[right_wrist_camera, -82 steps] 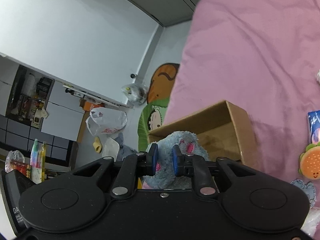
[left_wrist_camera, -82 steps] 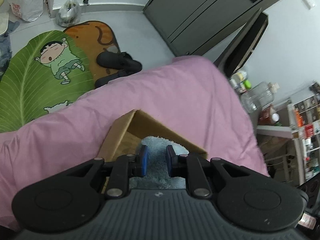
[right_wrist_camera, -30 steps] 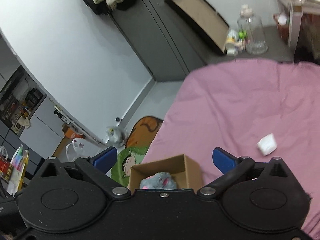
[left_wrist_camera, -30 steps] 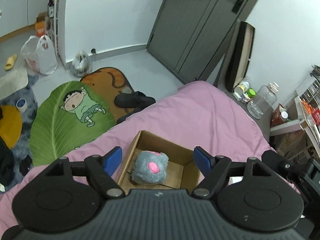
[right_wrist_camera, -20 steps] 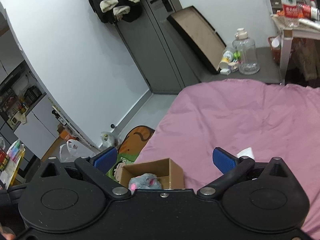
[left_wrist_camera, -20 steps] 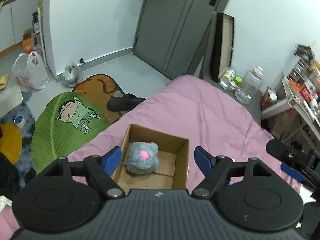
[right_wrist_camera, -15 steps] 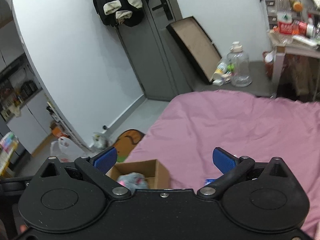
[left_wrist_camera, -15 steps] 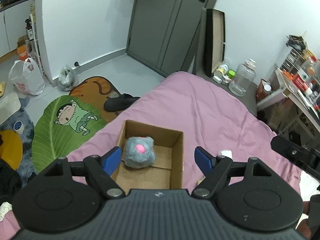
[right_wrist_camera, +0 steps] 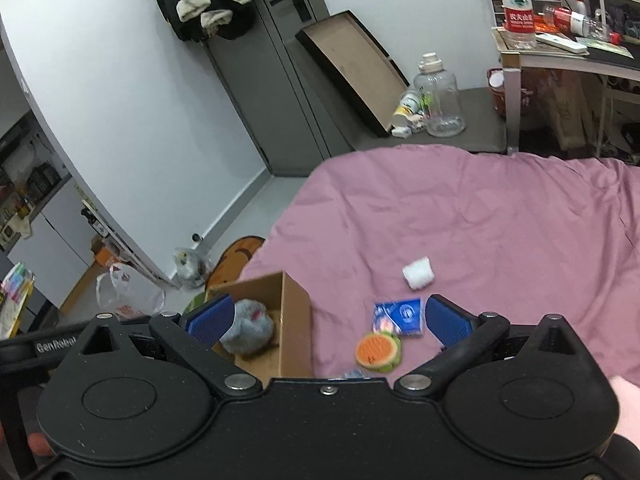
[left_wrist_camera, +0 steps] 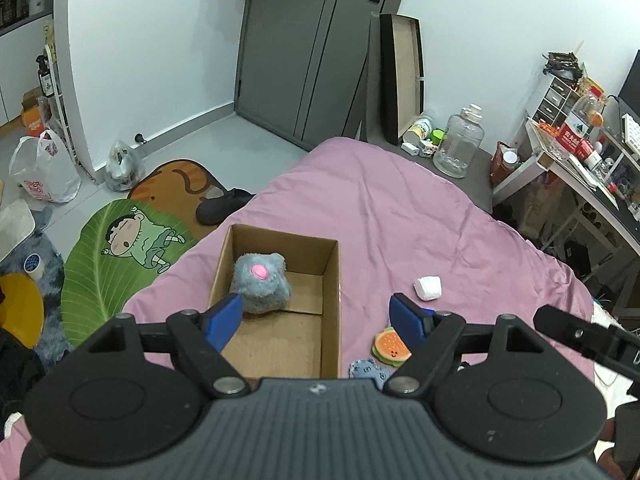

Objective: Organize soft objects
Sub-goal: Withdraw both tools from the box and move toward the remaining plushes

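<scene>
Open brown cardboard box [left_wrist_camera: 280,300] on the pink bedspread [left_wrist_camera: 400,208], used as landmark throughout. Inside the box, toward its far end: round grey plush ball with pink spot [left_wrist_camera: 260,282], already stowed. Outside the box, on its right: orange-and-green burger-shaped soft toy [left_wrist_camera: 391,345] just beside the right wall, small blue-grey plush piece [left_wrist_camera: 368,369] nearer the cameras, blue-and-white soft packet [right_wrist_camera: 399,316] just beyond the burger toy, white rolled cloth [left_wrist_camera: 429,288] farther out. Left gripper [left_wrist_camera: 316,318]: spread wide, empty, raised above the near end of the box. Right gripper [right_wrist_camera: 328,322]: spread wide, empty, raised above the right of the box, loose items lying between its fingers in its own view. Judged nearer to the remaining items: right gripper. Likely next pick: burger toy, roughly round, no long axis to align with.
</scene>
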